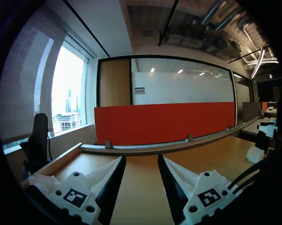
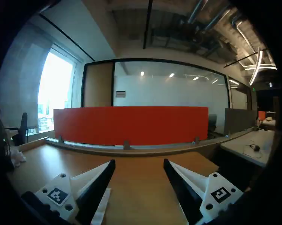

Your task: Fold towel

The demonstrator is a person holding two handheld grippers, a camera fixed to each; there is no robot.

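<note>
My left gripper [image 1: 141, 157] is open over the wooden desk [image 1: 141, 195], with bare wood between its fingers. A bit of white towel cloth [image 1: 38, 183] lies beside its left finger, low at the left. My right gripper [image 2: 139, 161] is open too, with nothing between its fingers. A white towel edge [image 2: 102, 206] lies flat on the desk [image 2: 141, 187] under the inner side of its left finger. A crumpled white lump [image 1: 255, 153] lies on the desk at the far right of the left gripper view. A similar white lump [image 2: 17, 156] shows at the far left of the right gripper view.
A red partition [image 1: 163, 122] on a curved rail closes the desk's far side. A black office chair [image 1: 38, 144] stands at the left by the window. Another desk [image 2: 253, 144] with small items lies to the right. Glass walls stand behind.
</note>
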